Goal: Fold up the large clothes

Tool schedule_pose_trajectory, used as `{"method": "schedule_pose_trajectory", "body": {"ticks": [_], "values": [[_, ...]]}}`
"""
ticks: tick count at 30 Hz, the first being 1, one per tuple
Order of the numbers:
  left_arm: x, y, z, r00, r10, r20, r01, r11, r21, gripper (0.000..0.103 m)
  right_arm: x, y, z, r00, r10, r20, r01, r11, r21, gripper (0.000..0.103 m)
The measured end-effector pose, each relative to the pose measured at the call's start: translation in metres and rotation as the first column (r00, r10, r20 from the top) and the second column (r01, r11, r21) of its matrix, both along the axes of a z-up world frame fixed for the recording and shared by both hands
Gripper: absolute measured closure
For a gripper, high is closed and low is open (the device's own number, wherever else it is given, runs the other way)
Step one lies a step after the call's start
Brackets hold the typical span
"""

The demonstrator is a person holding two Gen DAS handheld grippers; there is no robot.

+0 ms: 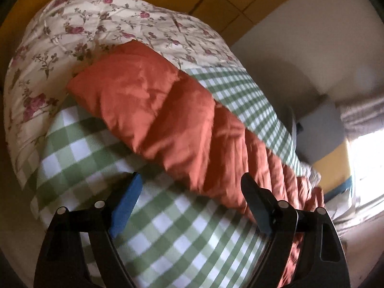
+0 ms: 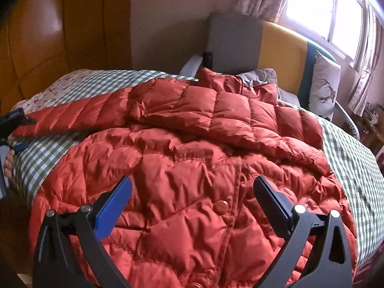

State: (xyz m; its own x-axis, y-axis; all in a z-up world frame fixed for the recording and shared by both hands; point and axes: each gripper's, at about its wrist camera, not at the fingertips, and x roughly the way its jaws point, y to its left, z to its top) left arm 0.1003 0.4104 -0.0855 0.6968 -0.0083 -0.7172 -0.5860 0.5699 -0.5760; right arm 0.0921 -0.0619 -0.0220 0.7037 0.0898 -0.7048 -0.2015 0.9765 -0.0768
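Jacket [image 2: 182, 144] is the landmark: red quilted puffer, spread front-up on the green-check sheet [image 2: 348, 144], snap placket running down its middle.

Left of jacket: one sleeve [image 2: 79, 112] stretched out flat across the sheet. At the cuff end, frame edge, the left gripper [image 2: 14, 129] with a bit of the person's hand [image 2: 8, 162] behind it; too cropped in this view to read.

Left wrist view: left gripper [image 1: 192, 189] wide open, nothing between the blue pads [image 1: 126, 206], holding nothing. It hangs over the check sheet just beside the sleeve [image 1: 153, 110]; its right finger sits in front of the sleeve edge, contact unclear. Floral quilt [image 1: 79, 31] lies beyond the cuff.

Over jacket: right gripper [image 2: 192, 187] also wide open and empty, above the lower front panel. Fingers straddle the placket; a snap button [image 2: 221, 207] shows between them. Whether the fingertips touch fabric, can't tell.

Right of jacket: second sleeve [image 2: 276, 124] folded across the chest, running toward the right hem. Bare sheet beyond it.

Behind jacket: collar end near the grey-and-yellow headboard [image 2: 280, 48], deer-print pillow [image 2: 324, 84] to its right, window [image 2: 324, 7] above.
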Motion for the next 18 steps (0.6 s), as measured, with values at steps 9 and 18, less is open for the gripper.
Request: {"method": "schedule_pose_trajectory", "body": {"ticks": [9,18], "values": [[0.032,0.024,-0.013,1.0,0.015,0.023,-0.014,0.999,-0.046,0.095,0.002,-0.003,-0.015,1.0,-0.011,-0.027,0.011,1.0,-0.005,0.002],[0.053,-0.052,0.055,0.949,-0.254,0.188,0.227,0.961,0.156,0.098,0.006,-0.033,-0.023,0.994,-0.093,-0.062,0.095,0.995,0.036,0.002]]}}
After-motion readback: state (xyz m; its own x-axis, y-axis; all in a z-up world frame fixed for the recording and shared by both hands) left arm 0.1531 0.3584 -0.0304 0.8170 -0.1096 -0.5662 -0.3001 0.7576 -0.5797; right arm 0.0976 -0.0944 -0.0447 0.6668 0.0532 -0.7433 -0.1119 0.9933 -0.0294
